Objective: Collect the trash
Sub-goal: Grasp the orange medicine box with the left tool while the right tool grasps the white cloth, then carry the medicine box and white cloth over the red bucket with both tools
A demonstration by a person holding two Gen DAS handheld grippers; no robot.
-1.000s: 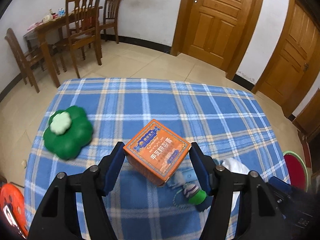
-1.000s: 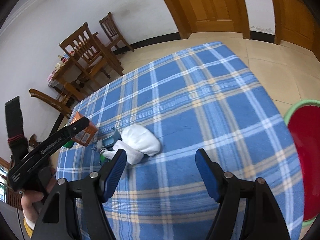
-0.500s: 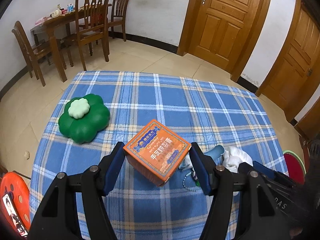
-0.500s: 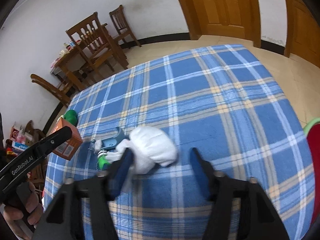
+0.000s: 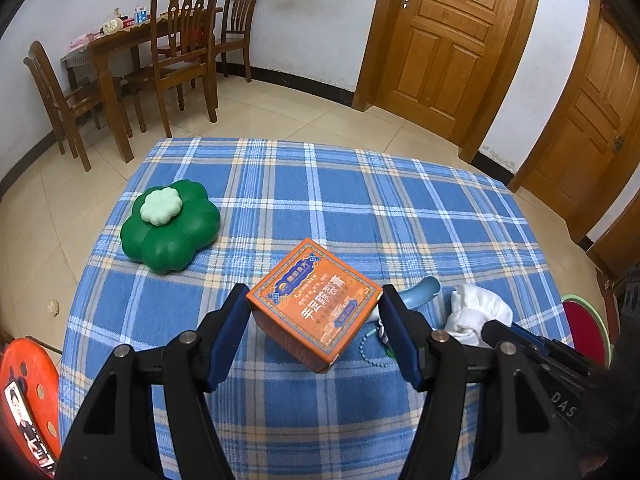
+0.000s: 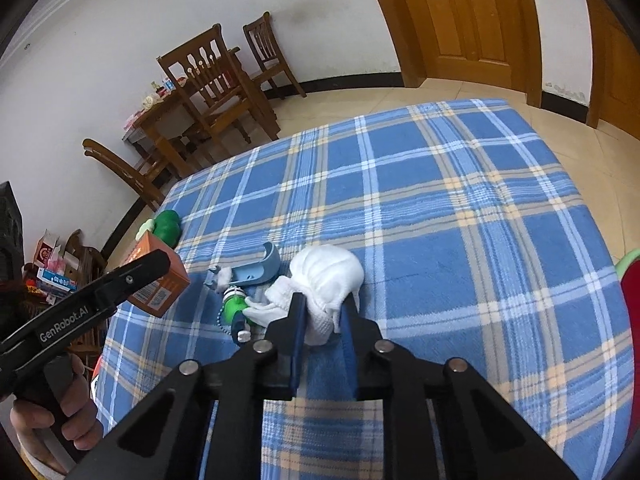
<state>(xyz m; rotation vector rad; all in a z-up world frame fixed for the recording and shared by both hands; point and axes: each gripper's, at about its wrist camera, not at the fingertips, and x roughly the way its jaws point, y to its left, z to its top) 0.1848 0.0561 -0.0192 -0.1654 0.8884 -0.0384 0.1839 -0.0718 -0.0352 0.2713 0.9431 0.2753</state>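
Plaid cloth (image 5: 320,200) in blue, white and tan covers the table I am working over. My left gripper (image 5: 316,320) has its two blue-padded fingers (image 5: 228,336) pressed against opposite sides of an orange carton (image 5: 316,304) printed with Chinese characters — the box sits tilted between them, and from the right wrist view it appears lifted clear of the cloth. My right gripper (image 6: 320,316) is nearly closed, its fingers pinching the near end of a crumpled white cloth wad (image 6: 326,276) that rests on the table. Just to the left of the wad lies a small cluster of clutter: a pale blue plastic holder (image 6: 256,268) lying on its side, a small green bottle (image 6: 234,306) and a string of teal beads (image 5: 370,342), all close together and touching or nearly touching the wad. Farther left on the table, well apart from the carton, sits a dark green clover-shaped container (image 5: 172,232) with a paler green clover knob on top. At the table's right edge I see a red bin with a green rim (image 5: 588,330). Beyond the table stand a wooden dining table with chairs (image 5: 132,60) and wooden doors (image 5: 448,36).
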